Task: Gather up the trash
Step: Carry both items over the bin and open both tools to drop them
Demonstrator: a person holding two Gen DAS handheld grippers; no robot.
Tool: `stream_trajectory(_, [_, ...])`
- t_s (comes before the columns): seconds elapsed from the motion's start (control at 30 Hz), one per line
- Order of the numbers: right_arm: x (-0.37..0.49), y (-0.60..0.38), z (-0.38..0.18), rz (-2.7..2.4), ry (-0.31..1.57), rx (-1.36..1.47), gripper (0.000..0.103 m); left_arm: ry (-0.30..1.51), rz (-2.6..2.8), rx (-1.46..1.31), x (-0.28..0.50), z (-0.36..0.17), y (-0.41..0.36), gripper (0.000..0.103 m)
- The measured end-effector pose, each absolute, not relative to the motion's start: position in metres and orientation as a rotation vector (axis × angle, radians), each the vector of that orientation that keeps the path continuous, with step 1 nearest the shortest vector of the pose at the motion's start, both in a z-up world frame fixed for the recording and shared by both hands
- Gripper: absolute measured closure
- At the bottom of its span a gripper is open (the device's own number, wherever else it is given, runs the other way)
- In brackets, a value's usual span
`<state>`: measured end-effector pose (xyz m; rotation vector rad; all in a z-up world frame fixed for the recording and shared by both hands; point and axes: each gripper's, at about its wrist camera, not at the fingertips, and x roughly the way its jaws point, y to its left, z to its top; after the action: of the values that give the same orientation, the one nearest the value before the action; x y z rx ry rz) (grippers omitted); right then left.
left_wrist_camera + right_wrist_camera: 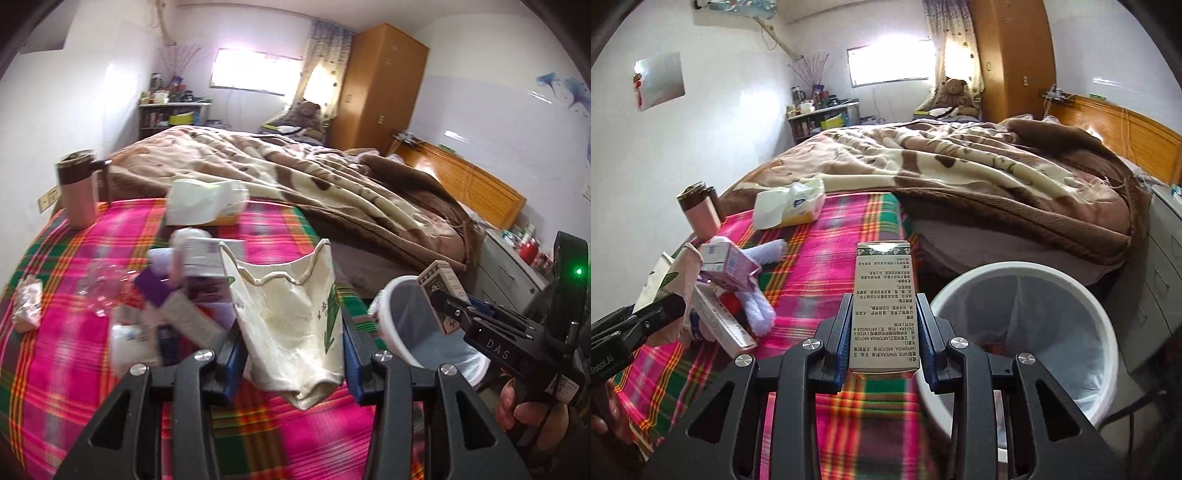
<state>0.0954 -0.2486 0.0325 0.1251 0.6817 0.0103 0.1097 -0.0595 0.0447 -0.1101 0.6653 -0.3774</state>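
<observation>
My left gripper (291, 354) is shut on a crushed cream paper cup (291, 314) with green print, held above the pink plaid cloth (74, 362). My right gripper (882, 339) is shut on a tall printed carton box (884, 306), held at the table's right edge beside the white trash bin (1027, 280) with a clear liner. In the left wrist view the right gripper (447, 306) holds the box (441, 280) over the bin's rim (388, 295). A heap of small boxes and wrappers (177, 295) lies on the cloth.
A pink tumbler (77, 192) and a tissue pack (207, 203) stand at the cloth's far side. A crumpled wrapper (27, 306) lies at the left. Behind is a bed with a brown blanket (979, 166), and drawers (1167, 258) stand right of the bin.
</observation>
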Motion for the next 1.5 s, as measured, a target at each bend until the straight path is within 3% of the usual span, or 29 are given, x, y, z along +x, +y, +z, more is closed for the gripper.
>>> stream_trajectory(0.43, [0.081,-0.314,0.021,-0.128,0.705,0.17,0.071,0.704,-0.612,-0.007,0.121,0.034,-0.178,0.057])
stream_trajectory(0.9, [0.083,-0.357,-0.007,-0.211,0.791,0.205,0.071,0.784,-0.673,0.067,0.132,0.008,-0.247,0.056])
stream_trajectory(1.07, [0.085,-0.362,-0.012,-0.226,0.811,0.212,0.07,0.786,-0.685,0.063,0.134,0.004,-0.254,0.046])
stream_trajectory(1.13, [0.086,-0.365,-0.014,-0.239,0.816,0.21,0.07,0.79,-0.691,0.05,0.136,0.005,-0.253,0.035])
stream_trajectory(1.2, [0.087,-0.367,-0.015,-0.265,0.821,0.206,0.067,0.786,-0.69,0.046,0.136,0.006,-0.251,0.034])
stream_trajectory(1.27, [0.085,-0.369,-0.014,-0.277,0.817,0.214,0.046,0.789,-0.687,0.037,0.137,0.006,-0.247,0.034])
stream_trajectory(1.3, [0.085,-0.37,-0.014,-0.277,0.814,0.218,0.042,0.788,-0.684,0.032,0.138,0.006,-0.245,0.034])
stream_trajectory(1.5, [0.084,-0.367,-0.009,-0.277,0.797,0.227,0.04,0.772,-0.662,0.01,0.138,0.012,-0.228,0.033])
